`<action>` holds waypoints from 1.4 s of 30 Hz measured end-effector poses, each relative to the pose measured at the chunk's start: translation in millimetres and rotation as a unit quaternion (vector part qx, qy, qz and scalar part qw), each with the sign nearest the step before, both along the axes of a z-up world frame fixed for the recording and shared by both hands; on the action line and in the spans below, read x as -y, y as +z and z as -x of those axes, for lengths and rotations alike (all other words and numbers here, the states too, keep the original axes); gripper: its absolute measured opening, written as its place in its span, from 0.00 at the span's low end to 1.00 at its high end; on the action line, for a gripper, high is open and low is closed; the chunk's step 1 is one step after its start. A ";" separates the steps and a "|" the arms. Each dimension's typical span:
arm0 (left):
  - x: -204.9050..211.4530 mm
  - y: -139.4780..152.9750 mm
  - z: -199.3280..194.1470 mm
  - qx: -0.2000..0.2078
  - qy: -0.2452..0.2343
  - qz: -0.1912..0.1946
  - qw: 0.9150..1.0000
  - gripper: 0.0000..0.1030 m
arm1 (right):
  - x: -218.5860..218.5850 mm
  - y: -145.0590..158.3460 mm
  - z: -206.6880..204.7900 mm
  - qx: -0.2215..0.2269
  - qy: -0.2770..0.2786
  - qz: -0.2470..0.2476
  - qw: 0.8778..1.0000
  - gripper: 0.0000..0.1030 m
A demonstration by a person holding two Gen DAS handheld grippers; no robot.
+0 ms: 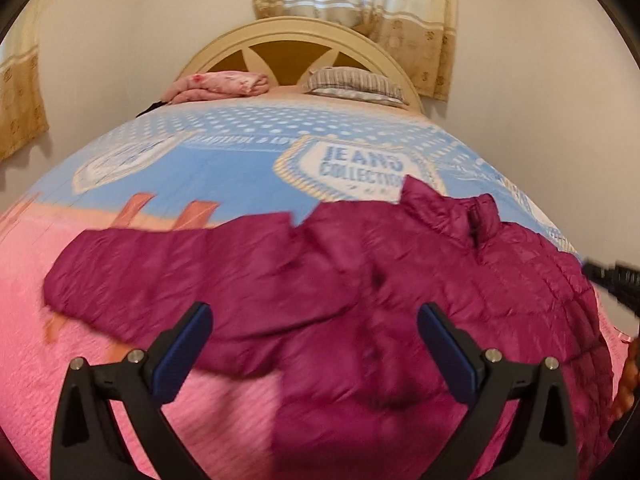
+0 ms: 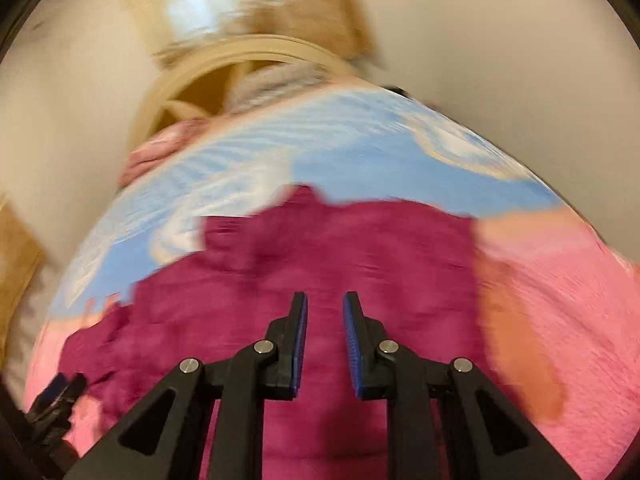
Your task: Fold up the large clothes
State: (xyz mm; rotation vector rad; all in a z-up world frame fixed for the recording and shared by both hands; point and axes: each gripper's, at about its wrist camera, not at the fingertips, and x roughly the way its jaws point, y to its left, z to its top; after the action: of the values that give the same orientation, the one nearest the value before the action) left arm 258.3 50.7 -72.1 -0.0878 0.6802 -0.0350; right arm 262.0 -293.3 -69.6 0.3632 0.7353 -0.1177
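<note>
Jacket [image 1: 360,280]: magenta, quilted, spread on your bed [image 1: 248,168]. Your left tongs [image 1: 316,348] hang released above it. Your right tongs [image 2: 325,344] are nearly clenched, gripping nothing visible.

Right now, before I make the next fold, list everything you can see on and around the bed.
jacket: one, magenta, quilted, spread on the bedspread, one sleeve out to the left in the left wrist view
bedspread: one, blue with white print far, pink near, covering the bed
blanket: one, pink, folded, at the headboard's left
pillow: one, striped grey, at the headboard's right
headboard: one, cream, arched
curtains: beige, over the window behind; another at the left wall
left gripper: black, blue pads, open above the jacket
right gripper: black, blue pads, jaws narrowly apart, nothing between them
</note>
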 end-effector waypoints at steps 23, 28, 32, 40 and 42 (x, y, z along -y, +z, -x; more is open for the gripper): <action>-33.8 -19.8 -6.4 -0.043 0.071 0.024 0.996 1.00 | 1.7 -49.8 10.5 -0.029 -0.042 0.057 0.997 0.19; -141.5 -3.3 11.4 -0.003 0.208 0.061 0.976 1.00 | -31.4 -16.4 42.0 0.059 -0.009 0.047 0.997 0.84; -211.5 -16.7 3.4 -0.026 0.301 0.086 0.949 1.00 | -67.7 -15.2 43.4 0.068 0.031 0.068 0.995 0.86; -267.7 -58.6 -34.3 -0.090 0.346 0.159 0.920 0.98 | -80.4 -63.8 27.7 -0.008 0.045 0.074 0.996 0.86; -264.7 -63.0 -29.5 -0.084 0.349 0.155 0.920 0.97 | -78.3 -65.2 27.8 -0.008 0.042 0.065 0.997 0.86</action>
State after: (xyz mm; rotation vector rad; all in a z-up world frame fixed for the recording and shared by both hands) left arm 287.8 315.3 -135.1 -0.6420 0.7797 0.5595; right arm 234.3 -215.0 -134.9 0.2073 0.7543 -0.0876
